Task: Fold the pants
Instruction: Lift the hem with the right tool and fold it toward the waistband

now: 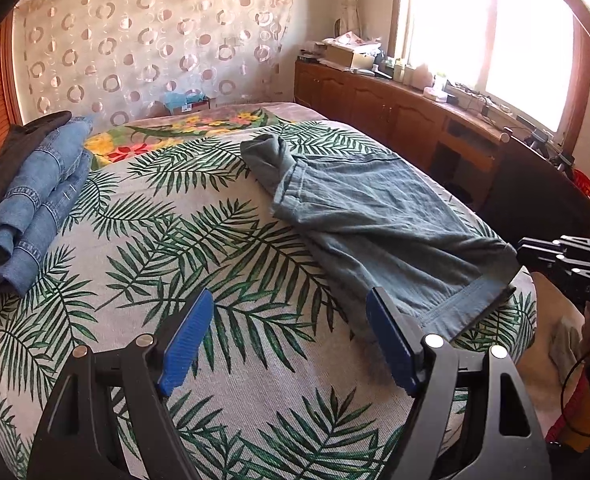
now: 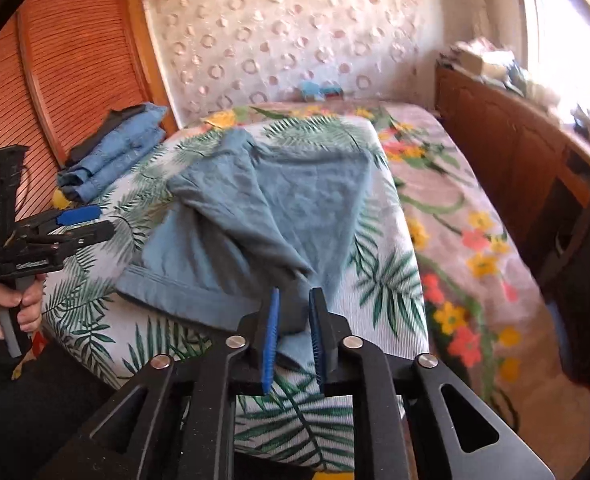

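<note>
Grey-blue pants (image 1: 375, 208) lie folded over on the leaf-print bedspread (image 1: 175, 240), with the hem towards me. My left gripper (image 1: 291, 300) hovers open above the spread, its right pad beside the hem and nothing between its fingers. In the right wrist view the pants (image 2: 275, 200) rise in a tent towards my right gripper (image 2: 294, 312). Its blue pads stand a little apart with the cloth's near corner loose between them. My right gripper (image 1: 535, 256) shows at the pants' right corner in the left wrist view. A hand (image 2: 11, 308) holds the left gripper (image 2: 103, 222).
A stack of folded jeans (image 1: 35, 200) sits at the bed's left, also visible as the jeans stack (image 2: 115, 152). A flowered blanket (image 2: 455, 240) covers the bed's right side. A wooden cabinet (image 1: 395, 108) with clutter runs under the window. A slatted wooden door (image 2: 55, 60) stands at the left.
</note>
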Motion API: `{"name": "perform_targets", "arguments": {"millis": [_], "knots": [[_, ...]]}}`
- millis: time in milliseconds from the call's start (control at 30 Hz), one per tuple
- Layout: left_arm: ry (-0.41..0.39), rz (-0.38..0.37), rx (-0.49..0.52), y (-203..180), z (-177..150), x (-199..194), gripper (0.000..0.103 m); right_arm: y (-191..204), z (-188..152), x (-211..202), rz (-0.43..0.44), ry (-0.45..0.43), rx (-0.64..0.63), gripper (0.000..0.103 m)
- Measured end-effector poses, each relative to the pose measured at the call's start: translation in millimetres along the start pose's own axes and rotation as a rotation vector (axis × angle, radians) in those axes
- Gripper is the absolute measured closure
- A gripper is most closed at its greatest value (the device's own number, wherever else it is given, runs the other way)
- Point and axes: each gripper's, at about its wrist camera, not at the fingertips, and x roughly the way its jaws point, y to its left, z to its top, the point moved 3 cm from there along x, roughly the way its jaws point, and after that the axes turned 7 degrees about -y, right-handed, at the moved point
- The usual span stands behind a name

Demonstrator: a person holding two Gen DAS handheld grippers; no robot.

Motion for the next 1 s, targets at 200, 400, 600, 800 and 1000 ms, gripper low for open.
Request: {"name": "perform_targets", "arguments": {"millis": [200, 400, 600, 800, 1000], "knots": [[-0.015, 0.015, -0.024, 14, 1, -4, 0.024, 14, 19, 10, 0.044, -0.034, -0.051, 0.081], [-0.023, 0.039, -0.035, 27, -1, -7, 0.024, 37, 43, 54, 0.107, -0.039, -0.077, 0.071], [-0.026, 0.058, -0.057, 40, -5, -9, 0.024, 67, 61, 102, 0.161, -0.009, -0.123, 0.071], [-0.032, 0.071, -0.081, 52, -7, -12, 0.024, 85, 79, 139, 0.187, 0.036, -0.188, 0.071], [-0.031, 0.077, -0.093, 58, -11, -12, 0.024, 94, 83, 169, 0.201, 0.105, -0.231, 0.071]]}}
